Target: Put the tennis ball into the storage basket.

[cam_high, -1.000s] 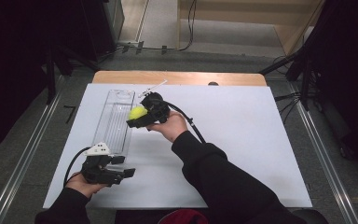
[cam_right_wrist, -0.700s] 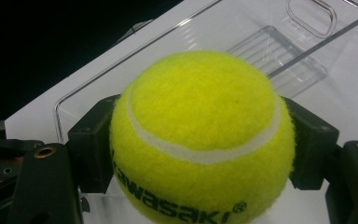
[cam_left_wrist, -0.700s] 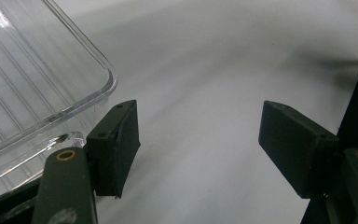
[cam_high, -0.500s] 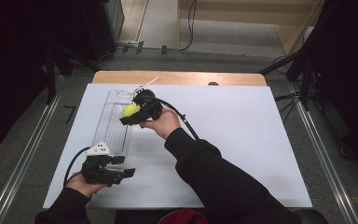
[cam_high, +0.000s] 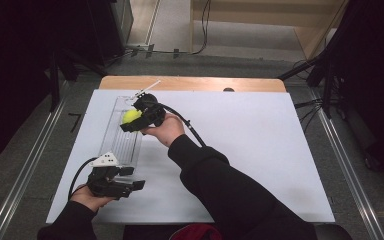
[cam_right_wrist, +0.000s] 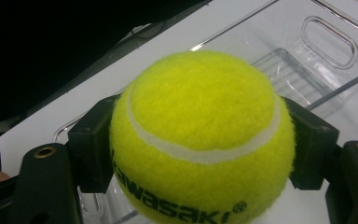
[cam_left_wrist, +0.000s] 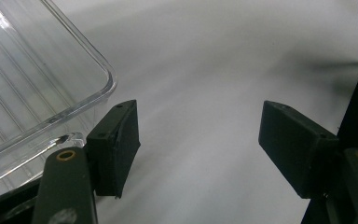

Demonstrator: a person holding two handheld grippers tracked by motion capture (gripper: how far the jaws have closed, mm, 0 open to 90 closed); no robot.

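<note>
Right gripper view is showing the tennis ball (cam_right_wrist: pixel 200 140) sitting squarely between the two black jaws of the right tongs (cam_right_wrist: pixel 200 149), which are clamping it across its widest part, one pad on each side. The ball is looking light and springy, with a fuzzy felt cover that is giving the pads good friction, so slipping seems unlikely; the round shape is the risk, since a grip off the middle would probably squeeze it out. Holding it across the equator, as now, seems the right place.

Below and beyond the ball, the clear plastic bin (cam_right_wrist: pixel 307 60) is lying open, its ribbed floor and slotted handle cutout visible. In the high view the ball (cam_high: pixel 130 116) is hovering over the far part of that bin (cam_high: pixel 119 142), held in the right tongs (cam_high: pixel 132 122). The bin's walls are thin, stiff and hard to see, so the rim is the edge to be watching on the way down; the long trough is offering plenty of room lengthwise, less across.

The left tongs (cam_high: pixel 130 185) are resting on the white worktop (cam_high: pixel 260 150) at the bin's near end, jaws standing wide apart and holding nothing; in the left gripper view one jaw is lying just beside the bin's rounded corner (cam_left_wrist: pixel 98 88). The worktop to the right is lying bare.
</note>
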